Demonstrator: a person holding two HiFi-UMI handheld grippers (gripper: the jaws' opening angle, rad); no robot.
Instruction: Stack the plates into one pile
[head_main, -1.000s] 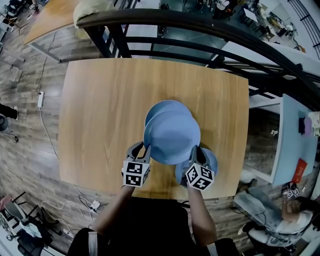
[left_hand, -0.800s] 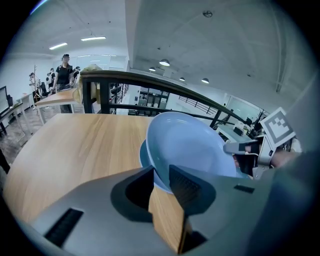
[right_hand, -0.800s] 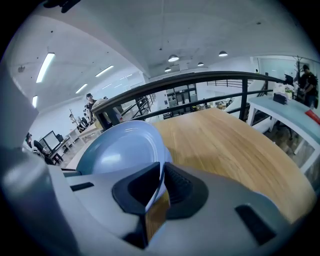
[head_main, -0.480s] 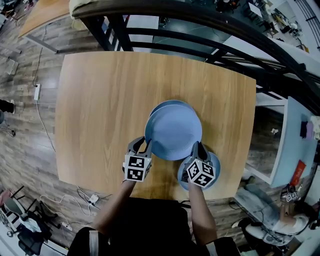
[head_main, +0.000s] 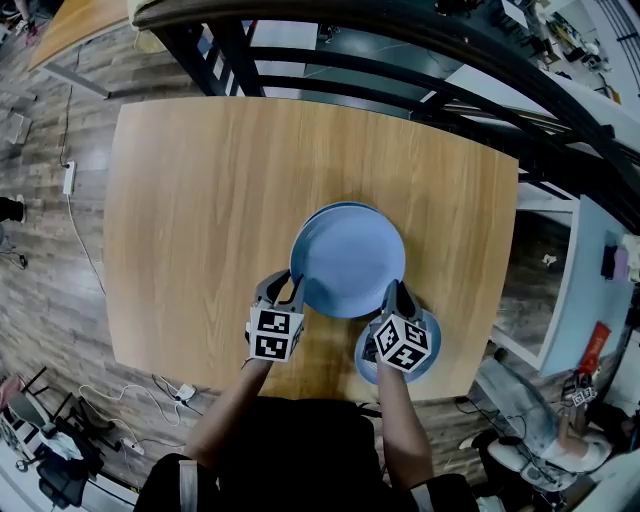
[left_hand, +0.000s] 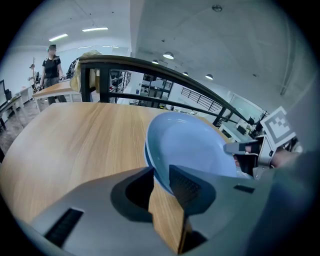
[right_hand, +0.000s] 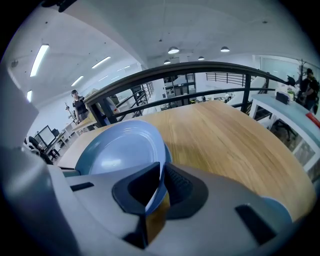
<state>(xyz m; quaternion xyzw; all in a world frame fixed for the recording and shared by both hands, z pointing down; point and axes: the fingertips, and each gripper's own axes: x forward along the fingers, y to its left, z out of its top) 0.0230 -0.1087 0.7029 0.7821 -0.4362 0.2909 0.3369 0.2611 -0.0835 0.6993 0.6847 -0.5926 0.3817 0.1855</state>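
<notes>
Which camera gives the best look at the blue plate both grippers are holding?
The head view: the blue plate shows whole and round from above. Each gripper view shows it slanted, partly hidden behind the jaws, where the left gripper and right gripper clamp its rim.

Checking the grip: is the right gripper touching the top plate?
Touching. In the right gripper view, the right gripper pinches the rim of the top plate between both jaws.

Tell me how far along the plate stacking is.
Done: nothing stacked yet. In hand: the left claw and right claw grip opposite rims of one blue plate, held over a second plate on the table. Left: set it down, then add the third plate at the near edge.
</notes>
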